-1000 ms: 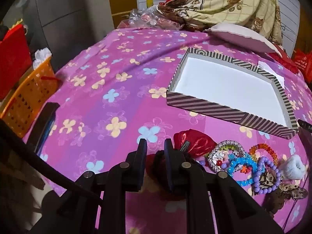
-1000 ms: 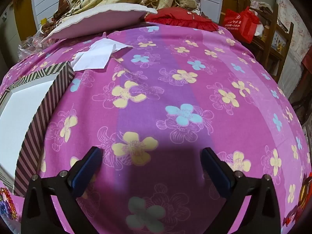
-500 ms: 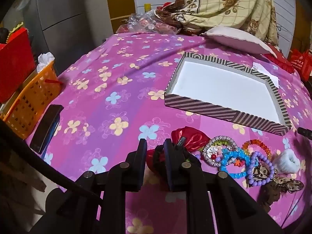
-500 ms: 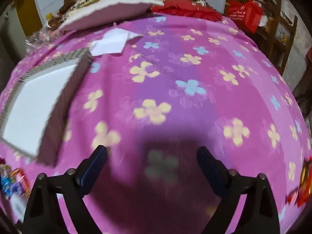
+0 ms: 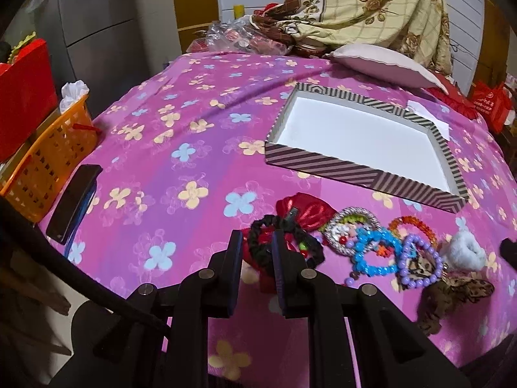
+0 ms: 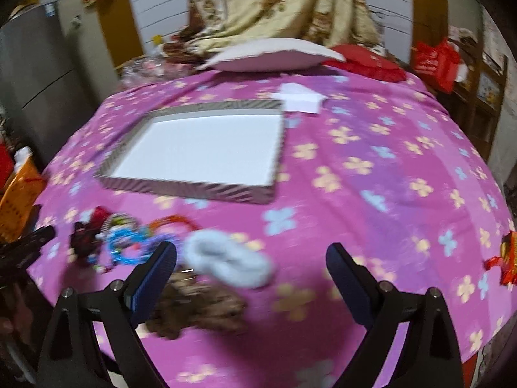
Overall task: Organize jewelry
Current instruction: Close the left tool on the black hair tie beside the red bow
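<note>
Left wrist view: left gripper (image 5: 255, 252) was clamped on the black hair tie (image 5: 263, 245), soft and springy, easy to grab by its loop.
Jewelry pile (image 5: 381, 249): on the bedspread, just in front of the empty striped box (image 5: 362, 171).
Right wrist view: right gripper (image 6: 252, 258) had its jaws wide apart, nothing in them, above the fluffy white scrunchie (image 6: 229, 262). Light and squishy, I'd pinch one side.

The bedcover (image 5: 194, 148) is a soft matt cloth with printed flowers, and the striped box (image 5: 355, 169) on it looks like cardboard, with a smooth white paper inside. Near the front edge of the bedcover, the red pouch (image 5: 307, 208) is a shiny satin-like cloth, the bracelets (image 5: 387, 252) are glossy plastic beads, and the white scrunchie (image 5: 465, 252) is fluffy. At the left edge, the orange basket (image 5: 48, 161) is smooth plastic.
</note>
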A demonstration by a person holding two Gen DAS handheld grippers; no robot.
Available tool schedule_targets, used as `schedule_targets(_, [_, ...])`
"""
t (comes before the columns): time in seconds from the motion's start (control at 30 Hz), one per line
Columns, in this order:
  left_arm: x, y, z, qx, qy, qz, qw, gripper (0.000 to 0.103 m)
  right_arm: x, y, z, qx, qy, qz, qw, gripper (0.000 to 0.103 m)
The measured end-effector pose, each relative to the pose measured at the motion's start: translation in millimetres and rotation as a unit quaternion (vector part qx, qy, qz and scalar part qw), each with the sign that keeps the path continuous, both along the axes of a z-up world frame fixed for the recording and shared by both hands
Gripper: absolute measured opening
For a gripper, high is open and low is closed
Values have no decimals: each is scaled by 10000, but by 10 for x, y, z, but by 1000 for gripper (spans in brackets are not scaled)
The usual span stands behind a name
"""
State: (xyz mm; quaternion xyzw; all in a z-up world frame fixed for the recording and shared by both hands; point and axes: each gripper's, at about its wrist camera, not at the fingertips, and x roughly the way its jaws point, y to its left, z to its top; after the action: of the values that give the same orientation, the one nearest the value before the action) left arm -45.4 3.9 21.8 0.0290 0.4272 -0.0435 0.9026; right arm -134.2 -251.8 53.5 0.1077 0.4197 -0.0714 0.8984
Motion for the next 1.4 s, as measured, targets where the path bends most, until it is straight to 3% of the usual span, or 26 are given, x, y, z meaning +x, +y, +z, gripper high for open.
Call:
schedule_targets(0.27, [-128, -38, 88, -17, -141, -81, 9999, 13, 41, 438, 54, -167, -7, 215, 9996, 96])
schedule_targets(1.4, [-217, -54, 135, -35, -206, -104, 9997, 13, 10, 492, 58, -296, -77, 81, 9995, 96])
